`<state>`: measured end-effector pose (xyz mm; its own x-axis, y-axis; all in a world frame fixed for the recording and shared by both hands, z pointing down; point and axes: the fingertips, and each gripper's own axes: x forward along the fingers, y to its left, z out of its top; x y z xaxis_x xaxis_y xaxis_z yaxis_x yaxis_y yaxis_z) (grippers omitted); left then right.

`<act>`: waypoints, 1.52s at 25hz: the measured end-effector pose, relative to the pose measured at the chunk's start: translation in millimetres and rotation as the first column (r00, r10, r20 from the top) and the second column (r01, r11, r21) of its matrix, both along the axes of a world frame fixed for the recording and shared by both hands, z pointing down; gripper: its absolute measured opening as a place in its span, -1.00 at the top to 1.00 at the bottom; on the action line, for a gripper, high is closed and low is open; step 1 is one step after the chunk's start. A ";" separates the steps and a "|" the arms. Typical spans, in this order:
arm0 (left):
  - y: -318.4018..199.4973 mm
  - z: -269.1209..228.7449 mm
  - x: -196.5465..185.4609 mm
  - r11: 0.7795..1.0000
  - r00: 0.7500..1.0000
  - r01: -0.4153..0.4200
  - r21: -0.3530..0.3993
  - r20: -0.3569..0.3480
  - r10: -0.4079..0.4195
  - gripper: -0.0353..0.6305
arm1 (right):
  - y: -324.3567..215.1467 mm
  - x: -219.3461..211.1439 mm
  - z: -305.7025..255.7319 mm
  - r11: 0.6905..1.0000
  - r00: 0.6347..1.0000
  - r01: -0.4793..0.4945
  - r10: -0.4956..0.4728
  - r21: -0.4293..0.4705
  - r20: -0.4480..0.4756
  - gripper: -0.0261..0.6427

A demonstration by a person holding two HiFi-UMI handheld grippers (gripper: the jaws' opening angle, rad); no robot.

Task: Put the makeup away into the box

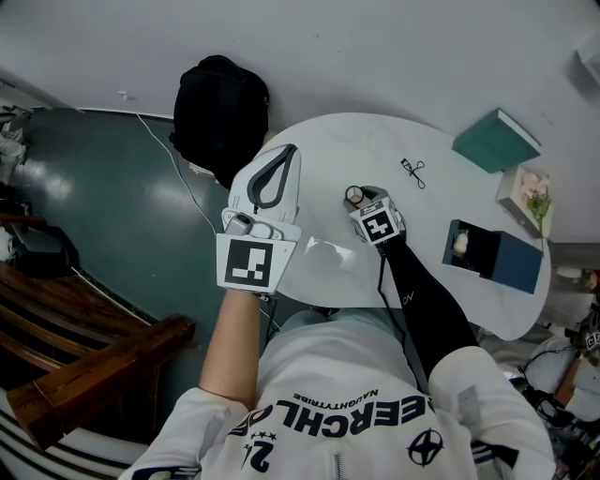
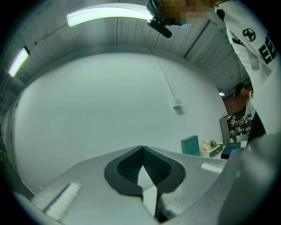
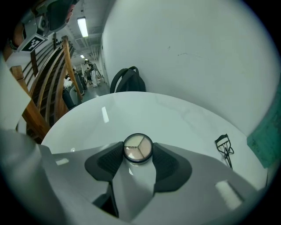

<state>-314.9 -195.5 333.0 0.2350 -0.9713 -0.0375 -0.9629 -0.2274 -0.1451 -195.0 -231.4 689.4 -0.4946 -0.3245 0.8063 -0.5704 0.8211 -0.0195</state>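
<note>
Black-rimmed and round, the compact (image 3: 138,147) is clamped only at the tips of my right gripper (image 1: 364,202) over the white table (image 1: 356,141), well apart from the dark blue box (image 1: 517,262), so I fear it slipping out and rolling off mid-carry, with my left gripper (image 2: 142,154) no help, its jaws closed together on nothing.

Cool, even indoor light with a greenish cast; shadows soft.

Above the left gripper (image 2: 141,149): ceiling light strip (image 2: 109,12) blown out and bent into an arc by the fisheye. Corners vignetted black.

Right gripper (image 3: 138,151): compact (image 3: 138,148) at its tips is sharp, with a faint sheen; the gripper body nearest the lens is soft. Ahead-left of it, a white glare streak on the table (image 3: 184,118).

Head view: the table glares pale between both grippers.
</note>
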 end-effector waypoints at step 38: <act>12.9 -57.9 36.1 0.994 0.998 -0.054 0.098 0.018 0.052 0.87 | 19.0 23.9 -370.4 0.724 0.859 -0.272 -0.114 0.633 0.499 0.20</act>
<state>-278.8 -182.6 275.1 0.2875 -0.9492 -0.1282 -0.9473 -0.2621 -0.1842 -171.0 -212.4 318.9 -0.6862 -0.7270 0.0244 -0.7050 0.6729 0.2239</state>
